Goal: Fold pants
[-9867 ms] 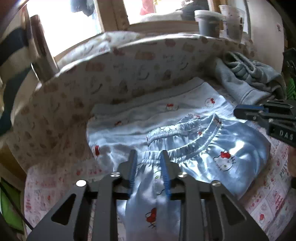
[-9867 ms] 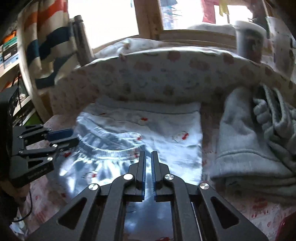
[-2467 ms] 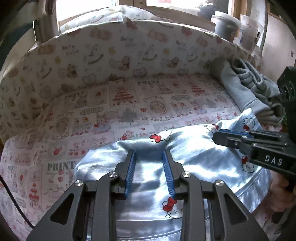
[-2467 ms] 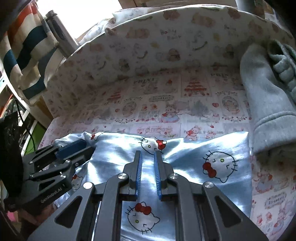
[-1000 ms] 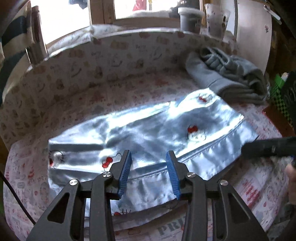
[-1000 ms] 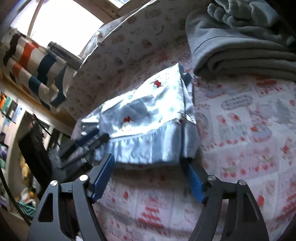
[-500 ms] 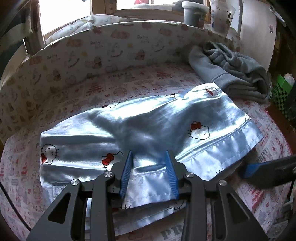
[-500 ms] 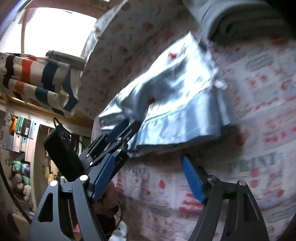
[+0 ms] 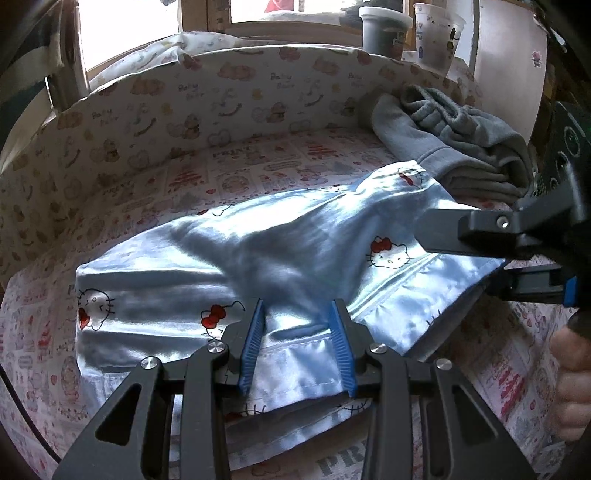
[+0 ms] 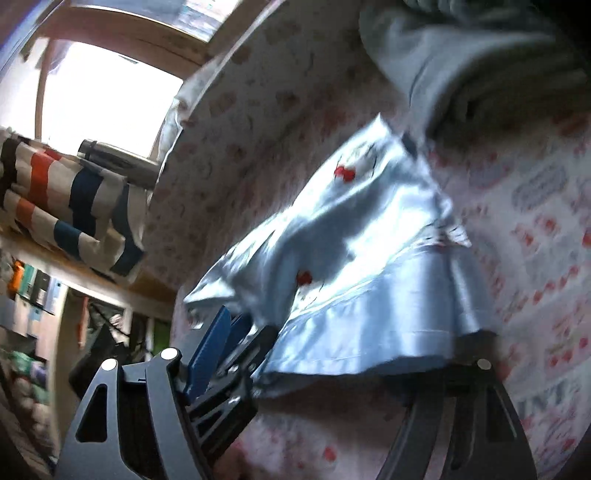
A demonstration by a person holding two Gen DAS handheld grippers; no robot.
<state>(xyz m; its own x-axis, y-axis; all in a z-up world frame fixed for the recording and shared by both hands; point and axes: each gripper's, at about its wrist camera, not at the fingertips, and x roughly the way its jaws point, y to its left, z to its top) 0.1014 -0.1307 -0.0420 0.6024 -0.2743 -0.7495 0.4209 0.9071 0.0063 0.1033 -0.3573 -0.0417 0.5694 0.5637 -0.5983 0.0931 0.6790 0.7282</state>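
The light blue satin pants [image 9: 258, 258] with cat-face prints lie folded in a long strip across the printed bed sheet [image 9: 258, 173]. My left gripper [image 9: 297, 314] is open, its blue pads straddling the near hem at the strip's middle. My right gripper [image 9: 461, 258] is open at the strip's right end, one finger above the cloth and one below the edge. In the tilted, blurred right wrist view the pants [image 10: 362, 258] lie between my wide-open right fingers [image 10: 210, 343], with the left gripper [image 10: 236, 354] behind them.
A folded grey sweatshirt pile [image 9: 454, 144] lies at the back right, touching the pants' far corner. A padded printed bumper [image 9: 221, 96] curves around the back. Cups [image 9: 384, 33] stand on the windowsill. A striped cloth [image 10: 66, 206] hangs at left.
My right gripper has rolled and slid in so its open fingers bracket the pants' right end. My left gripper stays open over the near hem. The pants lie as before.
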